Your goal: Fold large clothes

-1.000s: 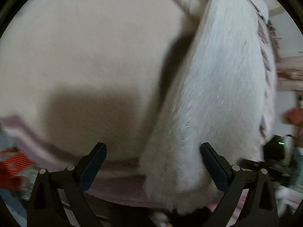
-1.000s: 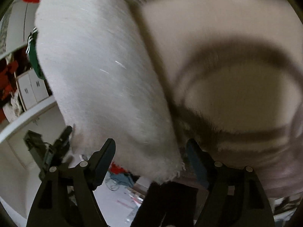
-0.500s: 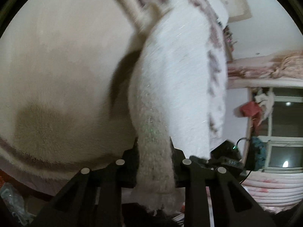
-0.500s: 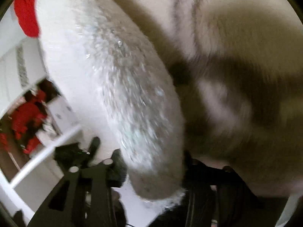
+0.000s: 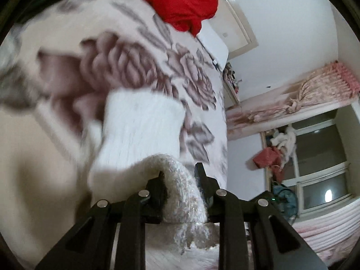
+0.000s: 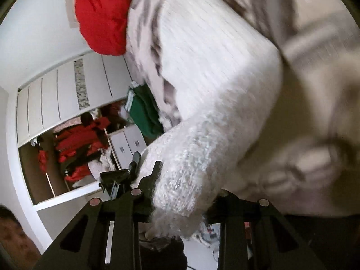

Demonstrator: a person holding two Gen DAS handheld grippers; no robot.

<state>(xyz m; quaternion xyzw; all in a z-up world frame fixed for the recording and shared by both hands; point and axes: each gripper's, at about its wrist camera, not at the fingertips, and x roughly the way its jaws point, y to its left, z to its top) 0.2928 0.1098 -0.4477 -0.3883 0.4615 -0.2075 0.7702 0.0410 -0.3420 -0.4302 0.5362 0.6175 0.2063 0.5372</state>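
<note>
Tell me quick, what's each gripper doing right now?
Left gripper: shut on the white knit garment.
Right gripper: closing on the same garment, which is bunched between its fingers.

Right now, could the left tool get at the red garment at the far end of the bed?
Probably not. The left tool is shut on a bunched edge of the white knit garment, so it is occupied, and the red garment lies well beyond it across the floral bedspread.
</note>
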